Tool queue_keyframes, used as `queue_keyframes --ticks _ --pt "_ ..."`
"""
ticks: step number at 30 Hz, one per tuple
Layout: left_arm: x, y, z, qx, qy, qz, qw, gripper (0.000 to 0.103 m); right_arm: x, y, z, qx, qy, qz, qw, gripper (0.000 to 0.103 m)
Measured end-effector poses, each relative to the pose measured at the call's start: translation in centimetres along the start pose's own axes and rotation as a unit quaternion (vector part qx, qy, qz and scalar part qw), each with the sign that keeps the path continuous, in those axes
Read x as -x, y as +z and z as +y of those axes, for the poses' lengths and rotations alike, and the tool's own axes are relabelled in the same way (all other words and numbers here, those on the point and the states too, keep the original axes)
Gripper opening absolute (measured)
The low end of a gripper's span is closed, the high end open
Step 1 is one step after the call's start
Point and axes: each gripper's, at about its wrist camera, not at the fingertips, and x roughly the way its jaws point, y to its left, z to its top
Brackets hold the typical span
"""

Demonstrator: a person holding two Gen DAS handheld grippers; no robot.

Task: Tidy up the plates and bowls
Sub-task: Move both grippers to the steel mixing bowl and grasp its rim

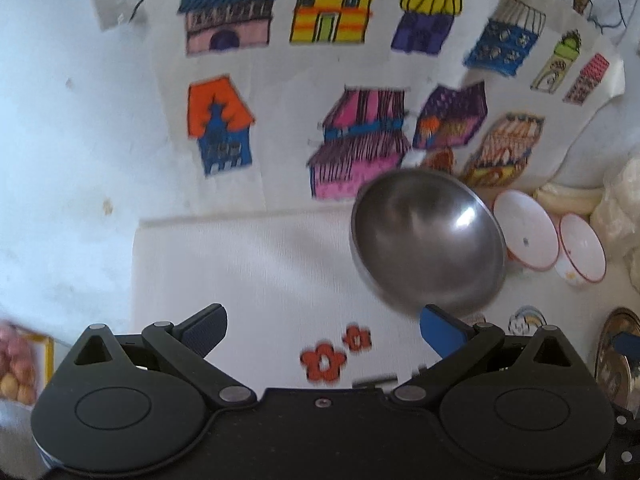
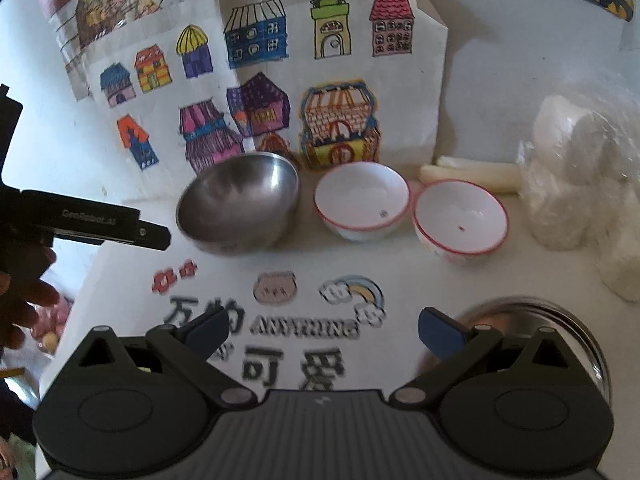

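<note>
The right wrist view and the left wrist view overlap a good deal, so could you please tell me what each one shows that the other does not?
Only the right wrist view shows the printed lettering on the table and the left gripper's body from outside. Only the left wrist view shows a yellow-edged box at far left. Both show the steel bowl, two white red-rimmed bowls, the steel plate and the house drawings.

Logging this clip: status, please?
Left gripper open, right gripper open, both empty. Steel bowl and two white bowls unstacked. Nothing blocking.
</note>
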Motion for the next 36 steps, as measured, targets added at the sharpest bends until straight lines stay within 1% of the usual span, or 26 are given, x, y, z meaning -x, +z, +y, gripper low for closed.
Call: queue_keyframes --ticks 4,9,15,20,25,28,30,32,33,36 --pt "-1.0 1.5 -0.3 -0.015 -0.004 -0.008 0.9998 0.102 -1.3 1.2 0.6 -0.029 0.002 -0.005 1.0 0.103" --pt "-2.8 2.5 -0.7 -0.038 0.003 -0.003 0.9993 0.102 -3.1 2.3 1.1 -0.065 -0.004 -0.005 0.998 0.103" --pt "-4.1 2.7 -1.1 -0.063 0.015 0.005 0.9979 0.102 -4.7 2.8 1.1 -0.092 -0.012 -0.003 0.996 0.103" --pt "-4.6 2.7 -1.1 -0.067 0.022 0.01 0.9975 0.102 -5.4 2.9 1.1 -0.117 -0.011 -0.009 0.993 0.103" --pt "-5.0 2.8 -1.0 -0.067 0.026 0.014 0.9973 0.102 -5.7 3.3 1.6 -0.121 -0.014 -0.018 0.992 0.102" --pt "-5.4 2.9 -1.1 -0.065 0.03 0.017 0.9973 0.102 -6.1 3.5 1.6 -0.127 -0.014 -0.014 0.992 0.098" --pt "-5.5 2.9 -1.1 -0.065 0.029 0.021 0.9972 0.102 -6.4 3.5 1.6 -0.13 -0.014 -0.01 0.991 0.092" --pt "-5.6 3.0 -1.2 -0.068 0.033 0.022 0.9969 0.102 -6.6 3.6 1.6 -0.134 -0.013 -0.007 0.991 0.089" --pt "-5.7 3.0 -1.4 -0.07 0.034 0.02 0.9968 0.102 -6.7 3.6 1.5 -0.136 -0.011 -0.004 0.991 0.086" --pt "-5.6 3.0 -1.7 -0.07 0.026 0.014 0.9971 0.097 -7.1 3.7 1.6 -0.137 -0.004 0.001 0.99 0.08"
